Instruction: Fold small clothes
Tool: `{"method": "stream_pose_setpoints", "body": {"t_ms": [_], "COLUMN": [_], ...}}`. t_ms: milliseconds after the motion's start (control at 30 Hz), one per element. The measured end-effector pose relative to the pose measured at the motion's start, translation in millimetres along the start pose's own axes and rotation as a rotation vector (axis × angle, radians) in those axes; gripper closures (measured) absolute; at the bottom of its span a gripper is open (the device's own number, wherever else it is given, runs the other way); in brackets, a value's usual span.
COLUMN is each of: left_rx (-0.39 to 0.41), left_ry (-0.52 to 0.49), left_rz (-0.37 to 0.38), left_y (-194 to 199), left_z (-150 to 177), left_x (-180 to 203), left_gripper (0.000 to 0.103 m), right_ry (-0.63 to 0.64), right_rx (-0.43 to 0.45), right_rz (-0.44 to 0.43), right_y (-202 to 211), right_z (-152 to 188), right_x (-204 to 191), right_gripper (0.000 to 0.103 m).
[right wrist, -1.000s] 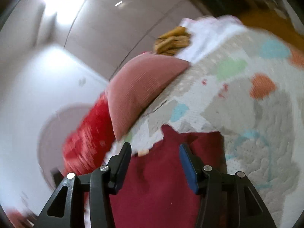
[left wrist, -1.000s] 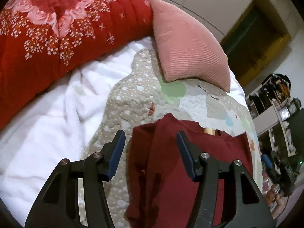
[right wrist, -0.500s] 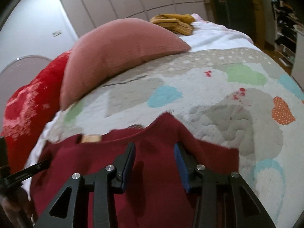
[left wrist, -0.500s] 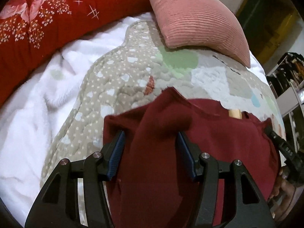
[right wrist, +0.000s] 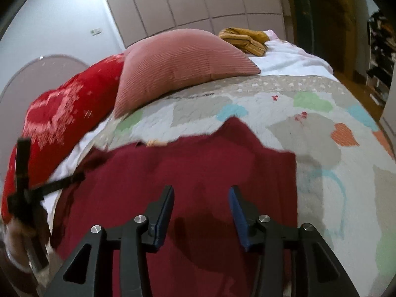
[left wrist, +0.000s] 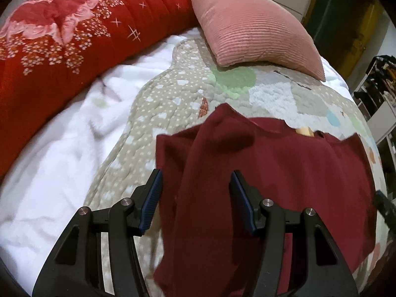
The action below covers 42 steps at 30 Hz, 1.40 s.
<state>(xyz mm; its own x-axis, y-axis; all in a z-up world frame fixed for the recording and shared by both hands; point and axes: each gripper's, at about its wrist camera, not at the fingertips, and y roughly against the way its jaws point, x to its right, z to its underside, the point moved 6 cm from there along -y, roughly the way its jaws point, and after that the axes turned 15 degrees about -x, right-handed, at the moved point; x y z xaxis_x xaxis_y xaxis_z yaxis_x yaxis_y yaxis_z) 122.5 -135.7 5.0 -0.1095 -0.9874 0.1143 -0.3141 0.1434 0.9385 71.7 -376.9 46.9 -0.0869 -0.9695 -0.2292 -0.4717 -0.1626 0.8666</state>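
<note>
- The maroon top (left wrist: 297,173) lies spread on the quilt (left wrist: 173,94), on the near side of the pillow (left wrist: 247,29) and well short of it.
- A raised band of it runs down from a peak toward the left gripper (left wrist: 196,173).
- Left tongs are released: the pads stand apart with that band passing between them, and neither pad visibly presses it.
- The right gripper (right wrist: 201,188) hangs over the flat body of the top, on the far side of it from the pillow. Its jaws have just been opening a little; cloth lies below them and nothing is pinched.
- Risk one: if either tool closes low, it may nip the quilt along with the top, and the whole bed cover would lift.
- Risk two: the two hands look uneven, so the fold may come out crooked if one side travels further than the other.
- Risk three: the soft knit could slide out of a shallow pinch and collapse mid-fold.
- Only the left view shows the raised band, the tan neck label (left wrist: 305,131) and the white sheet (left wrist: 61,148) beside the quilt.
- Only the right view shows the yellow cloth (right wrist: 245,39) behind the pillow, and the top's straight right edge.
</note>
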Motion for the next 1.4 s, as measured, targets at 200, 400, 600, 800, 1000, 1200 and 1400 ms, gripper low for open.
{"method": "stream_pose_setpoints", "body": {"t_ms": [200, 400, 600, 800, 1000, 1200, 1400], "left_rx": [-0.006, 0.039, 0.069, 0.11, 0.125, 0.047, 0.046], "left_ry": [0.011, -0.013, -0.012, -0.06, -0.024, -0.024, 0.013], "left_rz": [-0.001, -0.029, -0.055, -0.108, 0.003, 0.018, -0.013], "left_y": [22, 79, 131, 164, 149, 89, 57], "left_z": [27, 71, 114, 119, 106, 95, 85], "left_x": [3, 7, 8, 22, 35, 38, 14], "left_gripper": [0.046, 0.046, 0.046, 0.045, 0.031, 0.031, 0.031], "right_ry": [-0.046, -0.067, -0.006, 0.013, 0.023, 0.061, 0.068], "right_rx": [-0.111, -0.078, -0.007, 0.059, 0.038, 0.021, -0.048], "right_rz": [0.04, -0.036, -0.065, -0.08, -0.09, -0.094, -0.126], "right_y": [-29, 17, 86, 135, 136, 103, 32], "right_z": [26, 35, 69, 89, 97, 75, 38], "right_x": [10, -8, -29, -33, -42, -60, -86], "right_gripper": [0.054, 0.054, 0.054, 0.041, 0.041, 0.041, 0.041]}}
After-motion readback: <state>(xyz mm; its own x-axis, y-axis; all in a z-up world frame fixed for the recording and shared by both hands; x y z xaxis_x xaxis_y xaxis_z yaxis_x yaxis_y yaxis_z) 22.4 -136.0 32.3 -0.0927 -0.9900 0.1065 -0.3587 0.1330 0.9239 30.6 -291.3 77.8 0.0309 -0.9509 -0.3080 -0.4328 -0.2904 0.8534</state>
